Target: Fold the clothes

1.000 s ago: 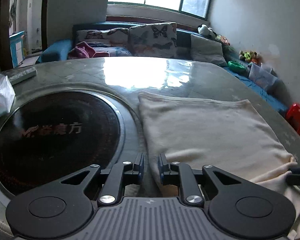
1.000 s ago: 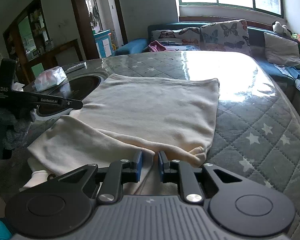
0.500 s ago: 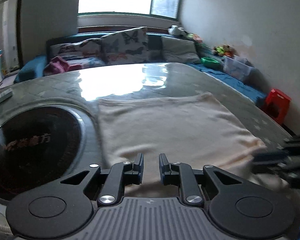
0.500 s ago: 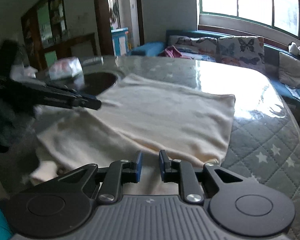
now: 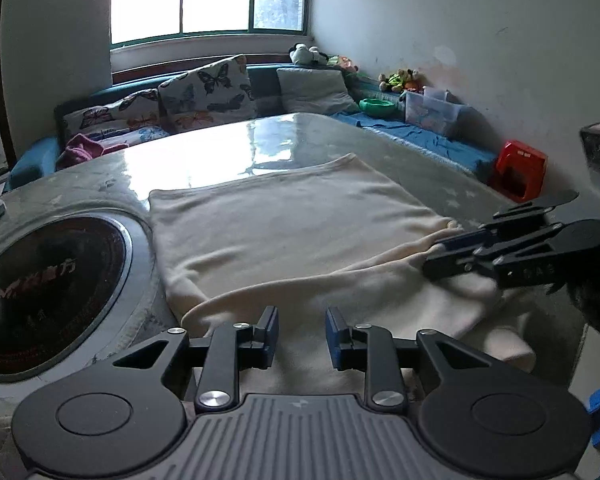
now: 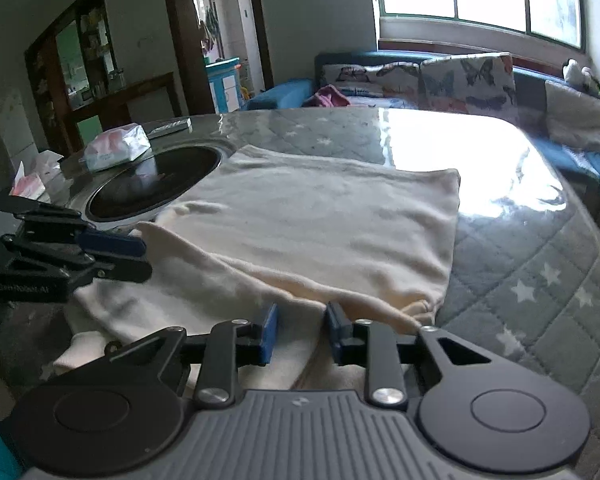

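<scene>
Tongs tilted down over a cream cloth (image 5: 300,216) spread on the padded table (image 6: 520,264).

The left tongs (image 5: 302,334) hover released above the cloth's near fold, jaws just widened with nothing pinched between them. The right tongs (image 6: 298,330) lean down at the cloth's near edge, and a ridge of fabric rises between the narrow jaws; whether they are clenched on it I cannot tell. A dark round plate (image 5: 48,280) lies left of the left tongs.

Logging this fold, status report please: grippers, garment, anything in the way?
Left hand-held gripper just opening, nothing pinched. Right hand-held gripper shut on cream garment. Garment flat on table, near part folded over. Nothing in the way.
</scene>
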{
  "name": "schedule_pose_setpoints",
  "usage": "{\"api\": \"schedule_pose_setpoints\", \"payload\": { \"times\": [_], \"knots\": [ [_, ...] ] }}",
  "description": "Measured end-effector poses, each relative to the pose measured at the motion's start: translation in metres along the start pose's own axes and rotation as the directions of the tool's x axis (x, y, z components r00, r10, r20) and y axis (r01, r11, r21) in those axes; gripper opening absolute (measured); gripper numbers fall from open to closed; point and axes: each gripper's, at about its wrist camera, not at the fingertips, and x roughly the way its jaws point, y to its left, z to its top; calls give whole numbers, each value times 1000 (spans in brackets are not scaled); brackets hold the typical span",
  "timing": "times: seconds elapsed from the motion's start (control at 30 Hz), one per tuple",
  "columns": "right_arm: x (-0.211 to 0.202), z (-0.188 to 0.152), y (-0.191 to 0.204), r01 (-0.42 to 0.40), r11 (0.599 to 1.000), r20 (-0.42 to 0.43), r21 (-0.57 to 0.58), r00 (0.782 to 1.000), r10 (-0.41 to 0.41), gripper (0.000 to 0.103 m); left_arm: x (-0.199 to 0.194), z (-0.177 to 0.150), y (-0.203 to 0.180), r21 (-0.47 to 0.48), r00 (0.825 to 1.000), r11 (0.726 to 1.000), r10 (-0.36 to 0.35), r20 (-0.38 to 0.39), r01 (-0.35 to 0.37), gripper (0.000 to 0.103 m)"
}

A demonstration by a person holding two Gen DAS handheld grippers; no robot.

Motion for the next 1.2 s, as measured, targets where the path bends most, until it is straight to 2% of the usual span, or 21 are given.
{"api": "schedule_pose_setpoints", "payload": {
  "times": [0.17, 0.33, 0.47, 0.57, 0.7, 0.8, 1.0, 1.2],
  "knots": [
    [-18, 9, 10, 39, 999, 78, -35, 996, -36, 15, 5, -2, 10, -29, 999, 999, 37, -5, -37, 28],
    [-2, 1, 2, 60, 998, 15, 0, 998, -60, 16, 7, -3, 14, -45, 999, 998, 47, -4, -47, 28],
    [-13, 2, 4, 62, 998, 43, -30, 997, -61, 18, 0, -2, 12, -30, 999, 999, 42, 5, -42, 28],
    [-25, 4, 12, 10, 997, 51, -82, 999, -6, 18, -10, -2, 5, -3, 1000, 1000, 8, 18, -8, 28],
    [-29, -6, 27, -69, 985, -12, -158, 998, 68, 18, -19, -8, -8, 51, 999, 997, -54, 10, 53, 28],
    [-23, -16, 31, -68, 981, -59, -182, 997, 58, 18, -27, -13, -13, 81, 998, 995, -63, -3, 63, 28],
    [-30, -18, 32, -50, 981, -45, -187, 998, 42, 18, -48, -25, -12, 152, 999, 987, -46, -22, 49, 28],
    [-30, -17, 29, -51, 981, -57, -189, 998, 40, 20, -55, -44, -27, 294, 998, 954, -51, -47, 63, 34]
  ]
}}
